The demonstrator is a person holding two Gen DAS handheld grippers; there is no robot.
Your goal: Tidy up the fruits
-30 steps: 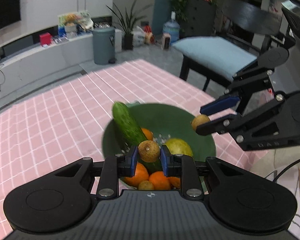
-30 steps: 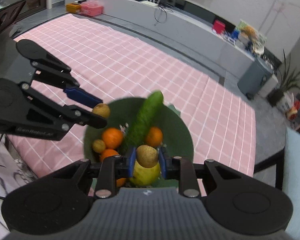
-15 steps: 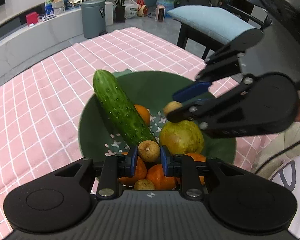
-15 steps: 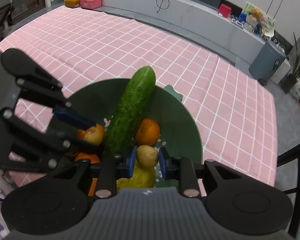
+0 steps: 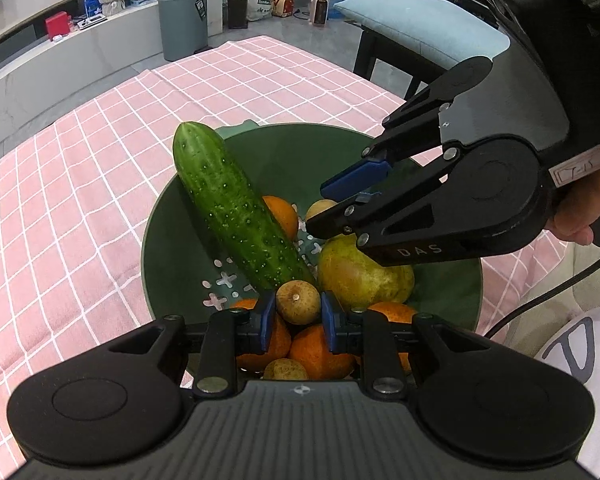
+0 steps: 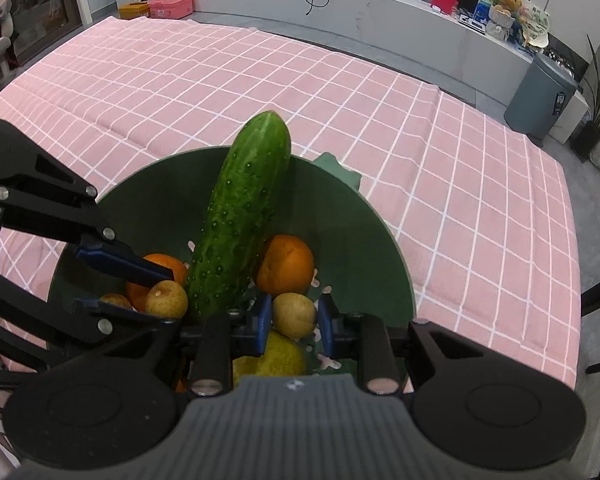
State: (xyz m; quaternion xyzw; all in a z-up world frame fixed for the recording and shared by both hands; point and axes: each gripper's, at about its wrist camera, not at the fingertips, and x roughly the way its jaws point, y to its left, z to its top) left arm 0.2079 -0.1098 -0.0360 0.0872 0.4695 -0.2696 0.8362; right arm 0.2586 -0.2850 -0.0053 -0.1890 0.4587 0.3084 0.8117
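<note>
A dark green colander bowl [image 5: 284,160] [image 6: 380,248] sits on the pink checked tablecloth. It holds a long cucumber [image 5: 236,208] [image 6: 244,220], several oranges [image 5: 324,352] [image 6: 286,266], a yellow-green pear [image 5: 360,272] [image 6: 276,360] and small brown longans. My left gripper [image 5: 298,316] is shut on a longan [image 5: 298,303] just above the fruit at the bowl's near side; it also shows in the right wrist view [image 6: 156,292], with its longan [image 6: 166,299]. My right gripper [image 6: 294,320] is shut on another longan [image 6: 294,315] above the pear; it also shows in the left wrist view [image 5: 320,216].
The pink tablecloth [image 6: 260,80] covers the table around the bowl. A chair with a blue cushion [image 5: 420,28] stands at the far table edge. A grey bin [image 5: 182,20] and a low counter [image 6: 380,12] stand beyond the table.
Both grippers have come down and closer over the bowl, each still holding its longan. The right gripper now sits over the pear, close to the left one.
</note>
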